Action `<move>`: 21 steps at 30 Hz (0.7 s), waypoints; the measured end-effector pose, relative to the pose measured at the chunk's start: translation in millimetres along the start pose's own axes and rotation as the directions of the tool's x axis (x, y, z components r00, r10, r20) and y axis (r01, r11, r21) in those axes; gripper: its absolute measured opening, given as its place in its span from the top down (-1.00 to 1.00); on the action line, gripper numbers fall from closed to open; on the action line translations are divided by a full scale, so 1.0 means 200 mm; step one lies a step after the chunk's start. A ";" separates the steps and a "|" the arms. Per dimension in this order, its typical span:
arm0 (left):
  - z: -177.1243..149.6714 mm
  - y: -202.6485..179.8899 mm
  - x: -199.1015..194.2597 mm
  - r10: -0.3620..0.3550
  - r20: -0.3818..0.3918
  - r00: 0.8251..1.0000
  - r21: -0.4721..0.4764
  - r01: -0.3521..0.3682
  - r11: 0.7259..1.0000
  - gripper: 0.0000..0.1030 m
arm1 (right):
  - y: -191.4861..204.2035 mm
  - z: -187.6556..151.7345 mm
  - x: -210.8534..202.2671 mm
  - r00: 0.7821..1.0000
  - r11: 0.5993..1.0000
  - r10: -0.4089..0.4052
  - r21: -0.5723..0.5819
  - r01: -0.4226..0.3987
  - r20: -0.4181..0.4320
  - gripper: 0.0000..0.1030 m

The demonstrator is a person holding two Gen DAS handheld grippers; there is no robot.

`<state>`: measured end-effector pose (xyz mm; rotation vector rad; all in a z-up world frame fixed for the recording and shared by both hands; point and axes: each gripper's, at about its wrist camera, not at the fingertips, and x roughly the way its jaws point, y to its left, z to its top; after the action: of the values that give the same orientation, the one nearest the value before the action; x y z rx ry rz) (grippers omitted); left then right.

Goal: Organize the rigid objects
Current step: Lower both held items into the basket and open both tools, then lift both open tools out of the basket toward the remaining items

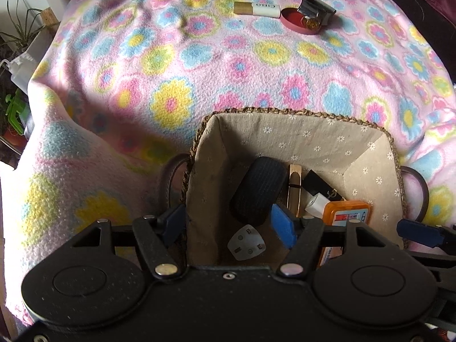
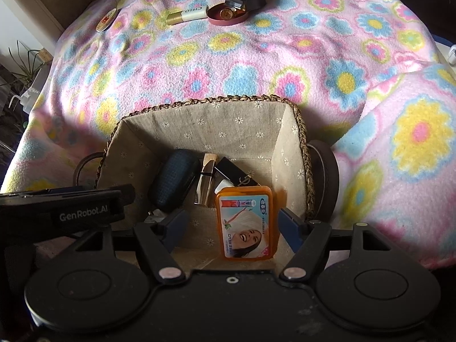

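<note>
Right gripper [image 2: 231, 226] spread wide over the basket [image 2: 302, 142], the orange box [image 2: 246, 223] upright between its fingers, contact unclear. Left gripper [image 1: 229, 223] also spread, straddling the basket's left wall, holding nothing; its housing reads "GenRobot.AI". Basket holds a dark case [image 2: 173, 182], gold tube [image 2: 205, 182], black box [image 2: 238, 176], white plug [image 1: 246, 243]. Near the blanket's [image 2: 256, 62] far edge: tube marked "CIIO" [image 2: 186, 14], red dish [image 2: 227, 13], round tin [image 2: 107, 20].
</note>
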<state>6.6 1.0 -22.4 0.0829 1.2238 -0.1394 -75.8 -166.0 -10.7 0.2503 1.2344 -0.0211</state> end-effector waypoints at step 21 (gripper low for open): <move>0.45 0.06 -0.14 -0.002 0.228 0.974 -0.024 0.008 1.000 -0.42 | -0.03 0.39 -0.07 0.981 0.996 -0.038 -0.067 0.051 0.191 -0.67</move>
<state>81.6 2.0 34.9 0.0407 0.9964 -0.1341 -9.1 -189.9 25.9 0.1539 1.0482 -0.0384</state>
